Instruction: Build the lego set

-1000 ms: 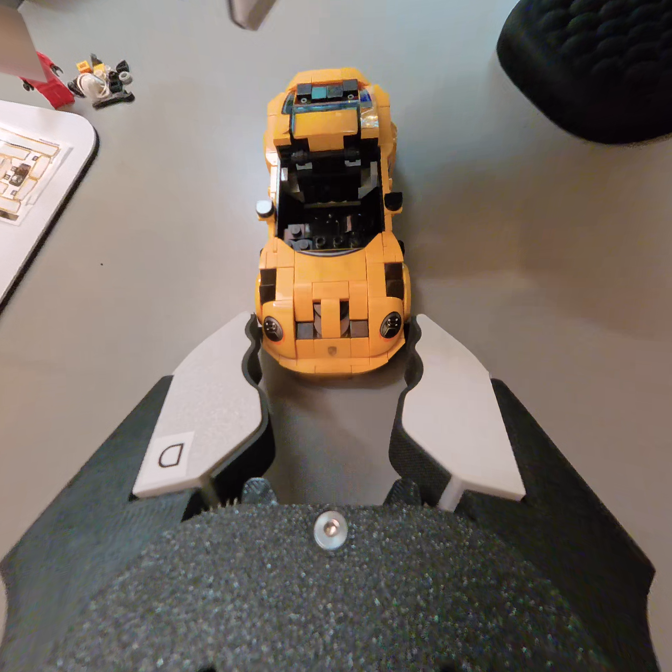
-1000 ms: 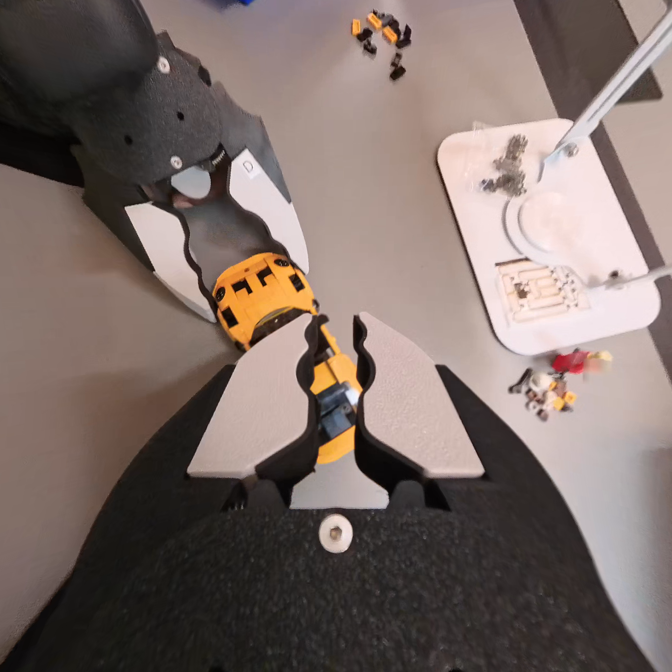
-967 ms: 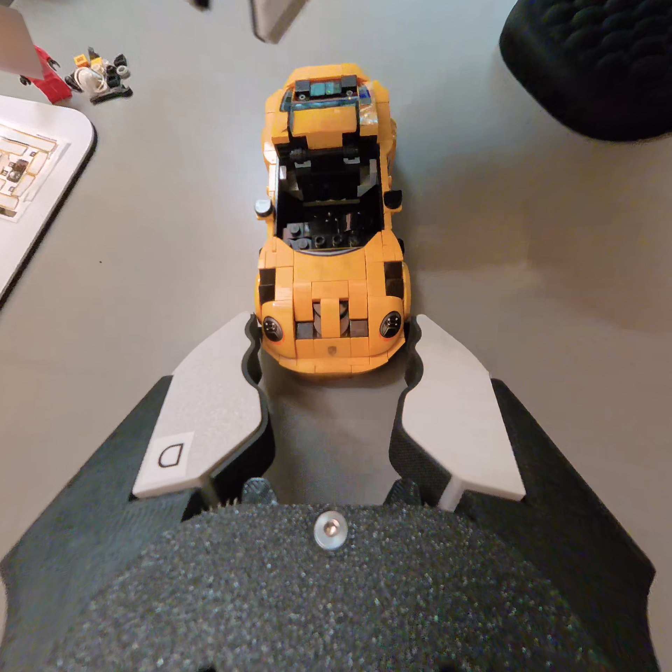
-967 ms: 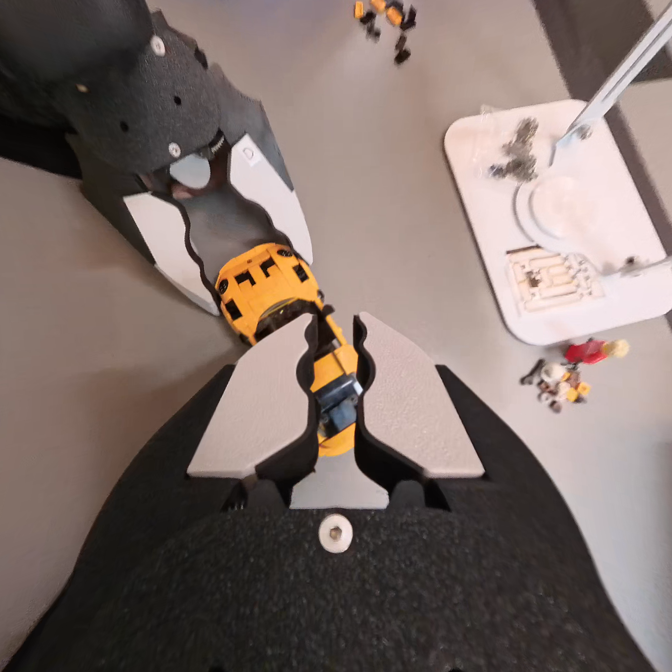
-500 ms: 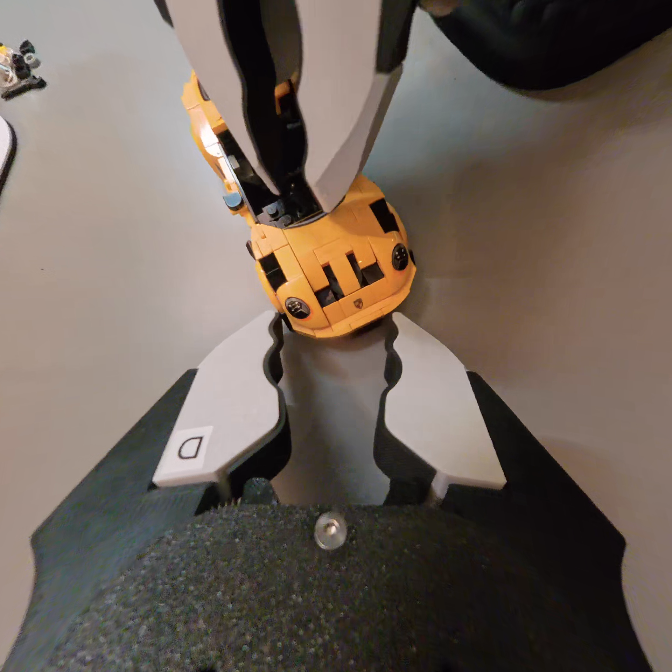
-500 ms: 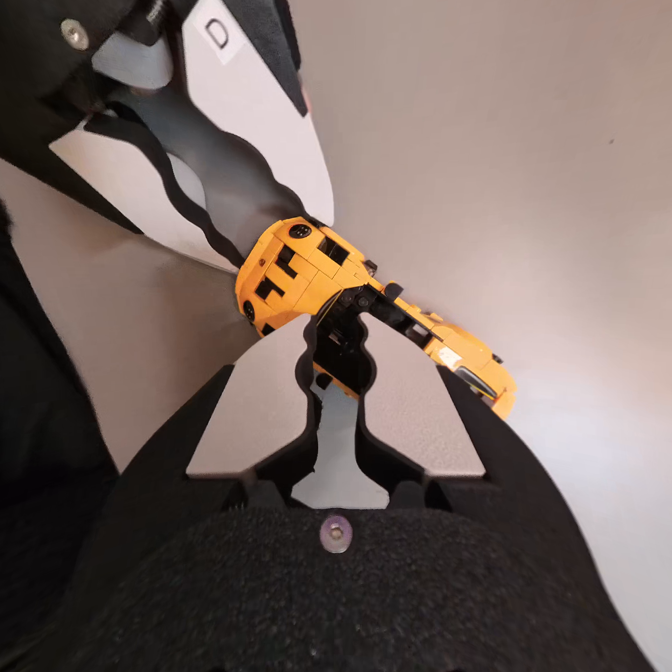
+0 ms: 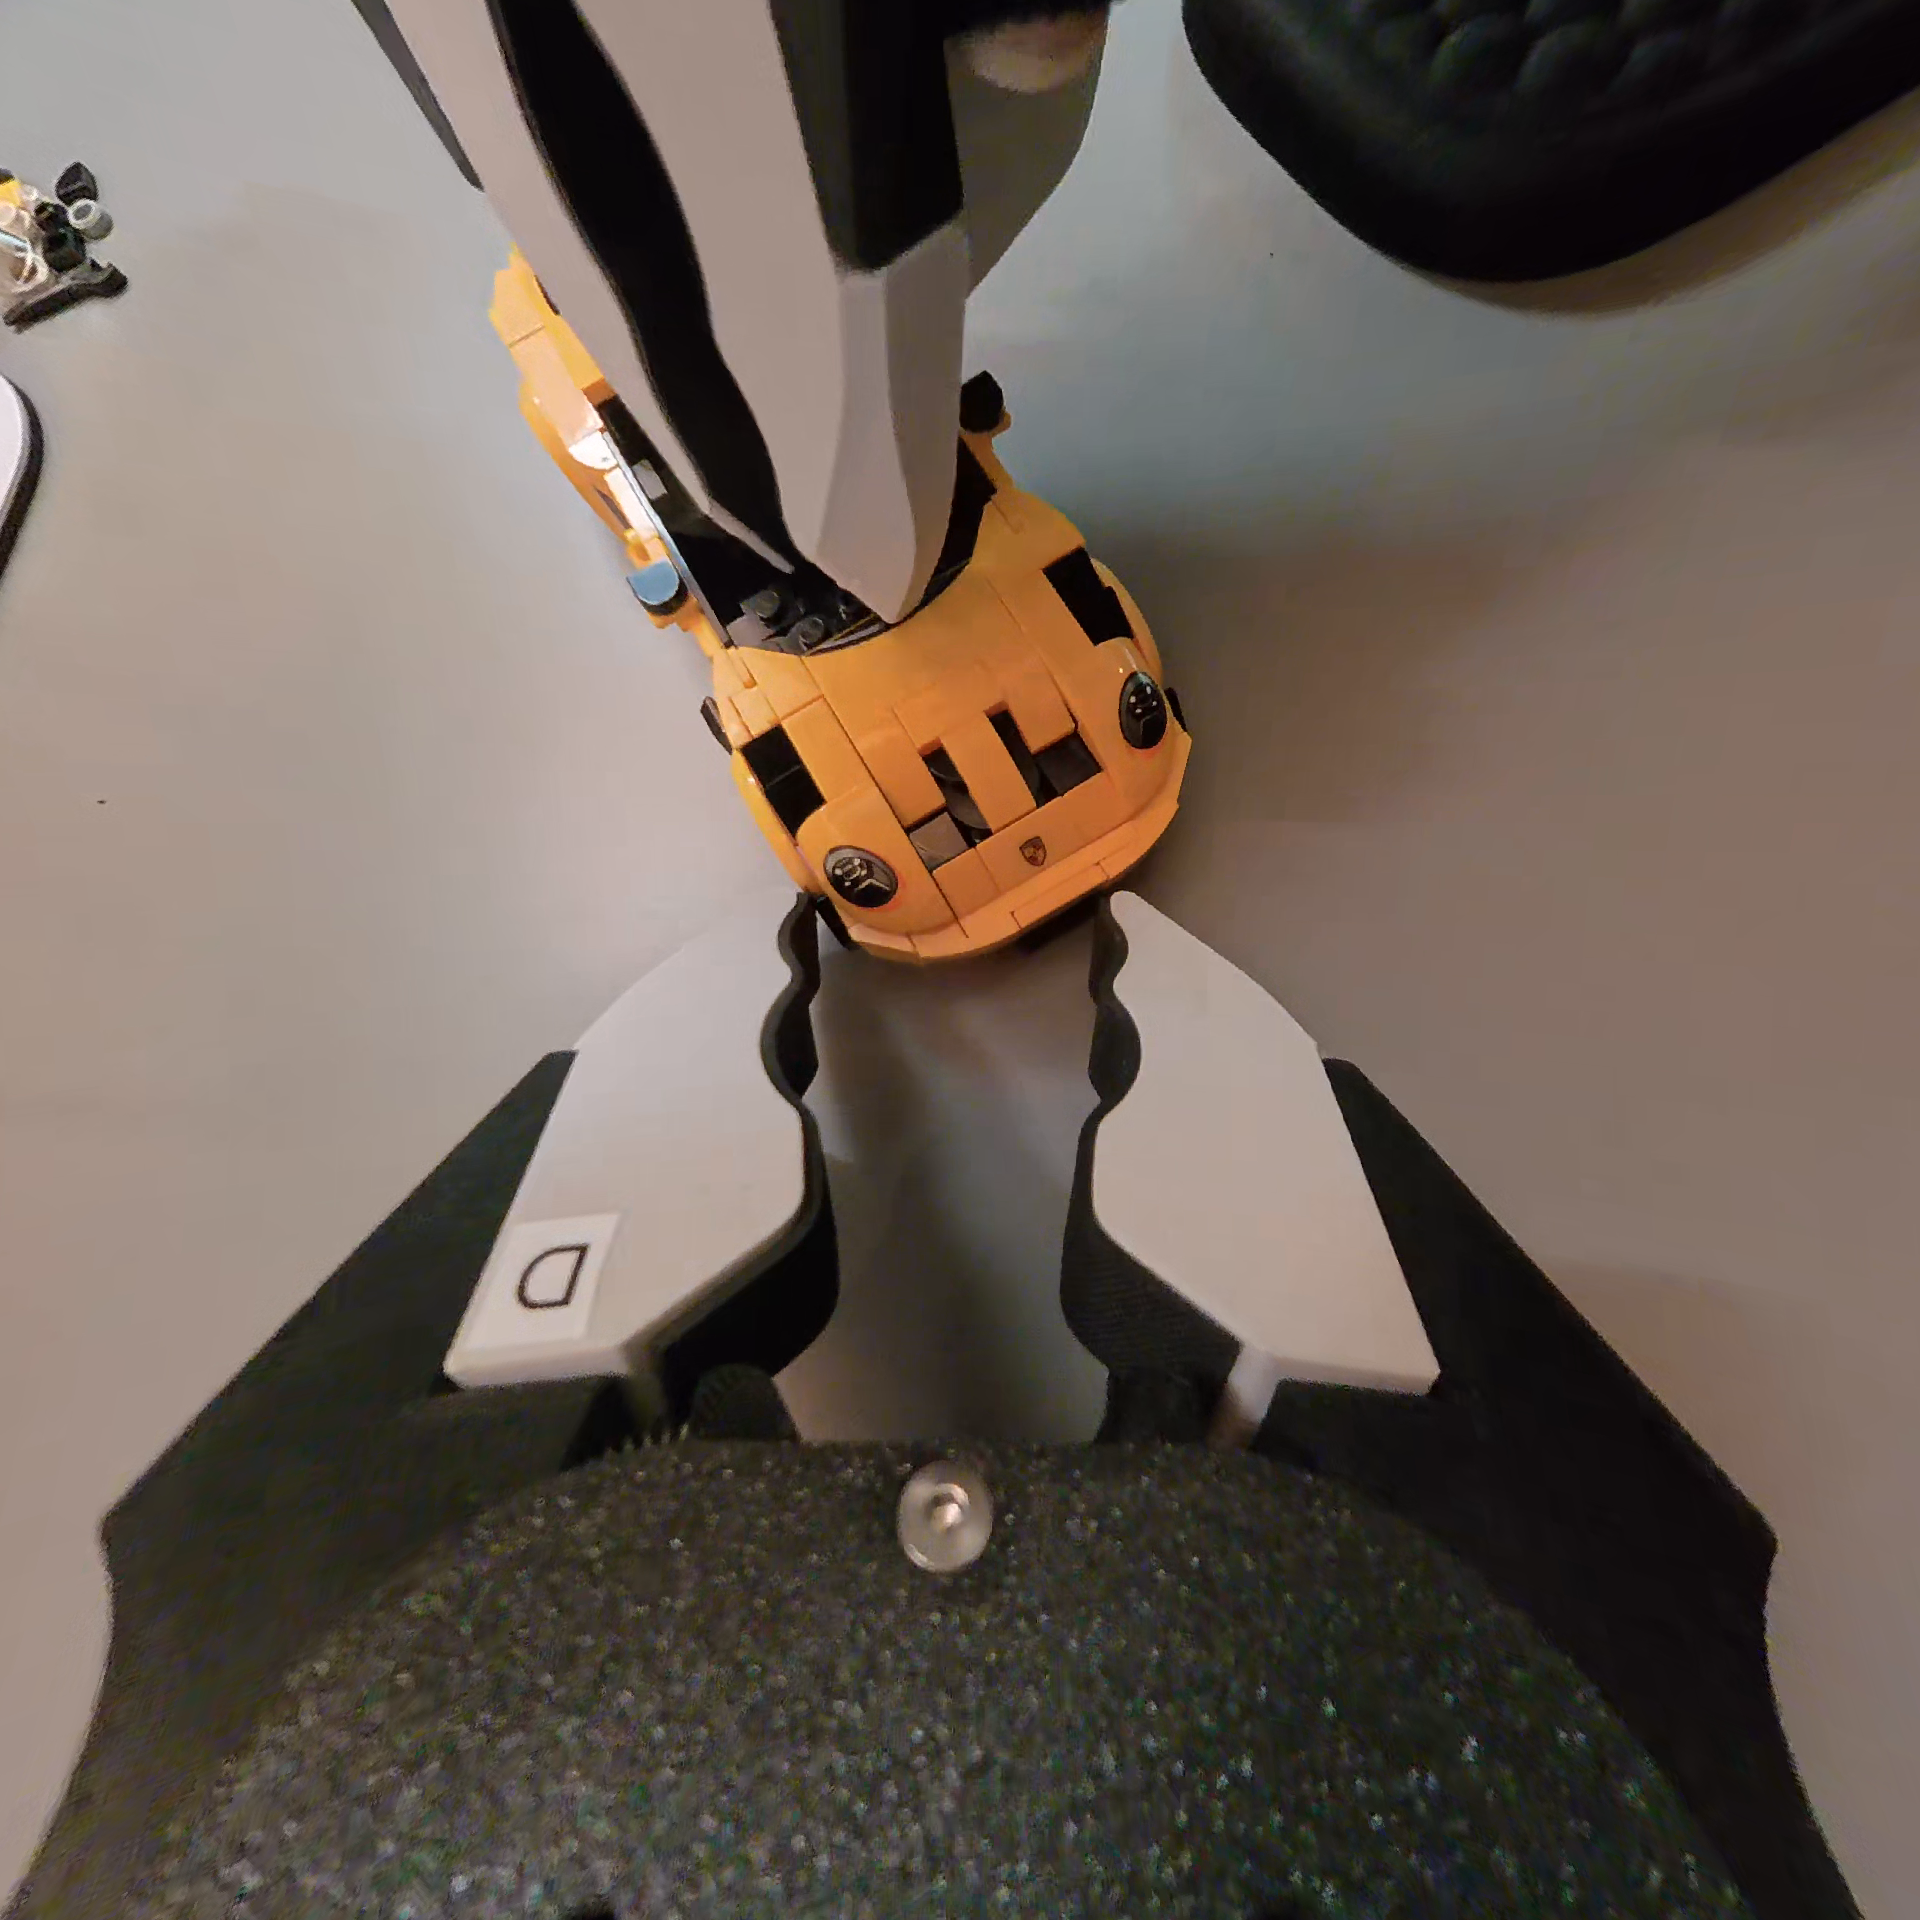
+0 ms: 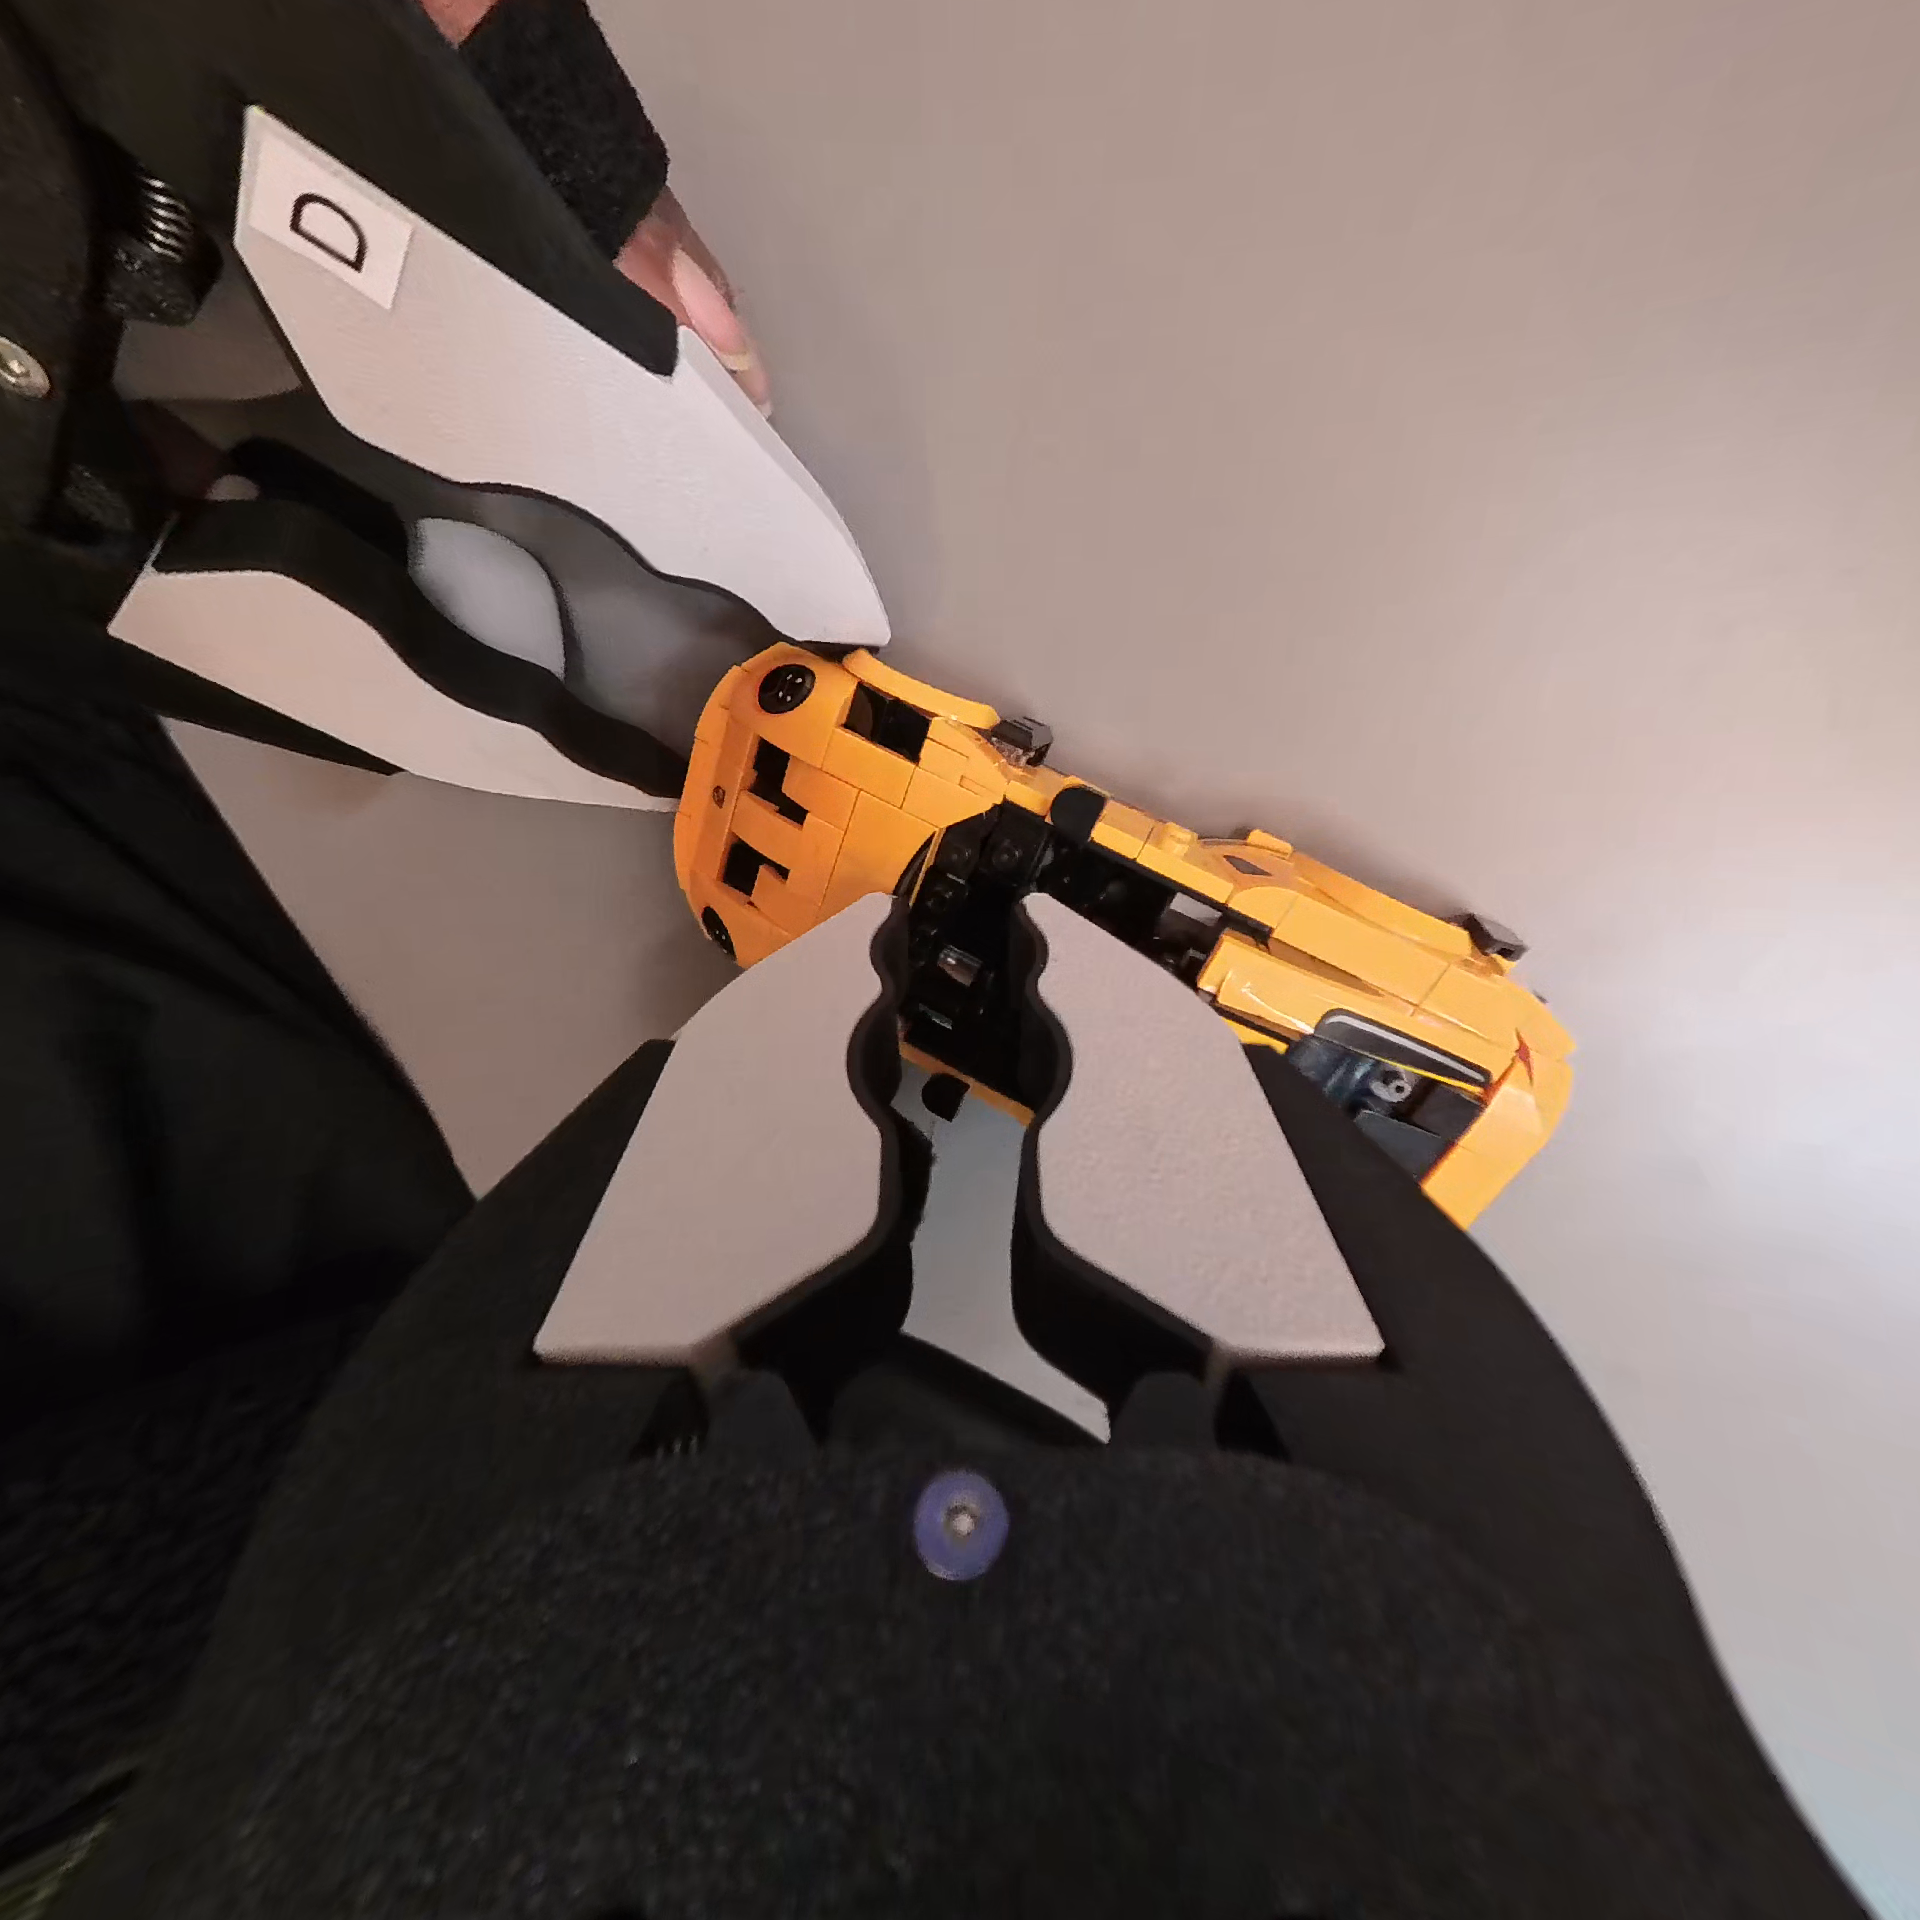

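An orange lego car with an open black cockpit lies on the grey table. It also shows in the right wrist view. My left gripper has its two fingertips against the corners of the car's nose and pinches it lightly; it shows from the side in the right wrist view. My right gripper comes down from above with its tips inside the cockpit just behind the hood; it also shows in the left wrist view. Its fingers stand a narrow gap apart. Only black cockpit parts show between them, so I cannot tell whether they hold a piece.
A black padded object lies at the far right. A small heap of loose lego pieces and the edge of a white tray are at the far left. A person's fingertip rests on the left gripper. Tip to tip, the grippers are about 6 centimeters apart.
My right gripper has come down from beyond the car's rear into the cockpit. The car's nose has swung to the right in the left wrist view. My left fingers have narrowed onto the nose.
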Demonstrator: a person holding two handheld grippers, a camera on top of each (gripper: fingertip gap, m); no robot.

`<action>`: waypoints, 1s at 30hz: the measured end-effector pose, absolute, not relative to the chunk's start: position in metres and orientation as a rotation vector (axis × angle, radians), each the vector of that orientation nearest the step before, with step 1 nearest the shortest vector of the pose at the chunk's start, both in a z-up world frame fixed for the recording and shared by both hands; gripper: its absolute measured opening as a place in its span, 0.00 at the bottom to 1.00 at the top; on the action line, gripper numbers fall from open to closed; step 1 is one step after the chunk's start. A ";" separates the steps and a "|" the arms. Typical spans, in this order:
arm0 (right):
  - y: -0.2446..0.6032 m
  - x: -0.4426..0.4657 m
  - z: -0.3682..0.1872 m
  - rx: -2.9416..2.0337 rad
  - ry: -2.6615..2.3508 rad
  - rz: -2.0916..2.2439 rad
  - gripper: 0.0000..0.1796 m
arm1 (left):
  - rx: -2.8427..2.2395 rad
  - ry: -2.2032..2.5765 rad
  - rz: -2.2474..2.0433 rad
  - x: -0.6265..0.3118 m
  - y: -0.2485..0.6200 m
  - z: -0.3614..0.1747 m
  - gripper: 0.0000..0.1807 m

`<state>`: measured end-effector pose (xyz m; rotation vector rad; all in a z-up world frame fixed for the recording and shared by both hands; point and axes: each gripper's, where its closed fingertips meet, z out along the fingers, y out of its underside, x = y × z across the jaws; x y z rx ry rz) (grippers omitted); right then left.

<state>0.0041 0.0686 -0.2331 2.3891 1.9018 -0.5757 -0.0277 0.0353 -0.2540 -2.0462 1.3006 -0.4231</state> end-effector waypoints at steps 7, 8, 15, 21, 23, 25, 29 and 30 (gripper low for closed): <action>0.067 0.005 -0.233 2.383 1.848 -0.570 0.10 | -2.061 1.282 -0.425 -0.027 0.035 -0.254 0.28; 0.067 0.005 -0.233 2.380 1.843 -0.569 0.10 | -2.063 1.281 -0.426 -0.026 0.035 -0.254 0.28; 0.067 0.005 -0.234 2.354 1.844 -0.558 0.10 | -2.076 1.275 -0.444 -0.026 0.035 -0.255 0.28; 0.067 0.005 -0.234 2.338 1.845 -0.561 0.10 | -2.080 1.276 -0.450 -0.025 0.035 -0.255 0.28; 0.067 0.005 -0.234 2.341 1.844 -0.563 0.10 | -2.080 1.275 -0.451 -0.025 0.035 -0.255 0.28; 0.067 0.004 -0.234 2.352 1.855 -0.566 0.10 | -2.079 1.273 -0.452 -0.025 0.034 -0.255 0.28; 0.068 0.002 -0.228 2.400 1.898 -0.653 0.10 | -2.081 1.264 -0.443 -0.026 0.035 -0.255 0.28; 0.065 0.002 -0.223 2.404 1.902 -0.708 0.11 | -2.081 1.264 -0.437 -0.026 0.035 -0.255 0.28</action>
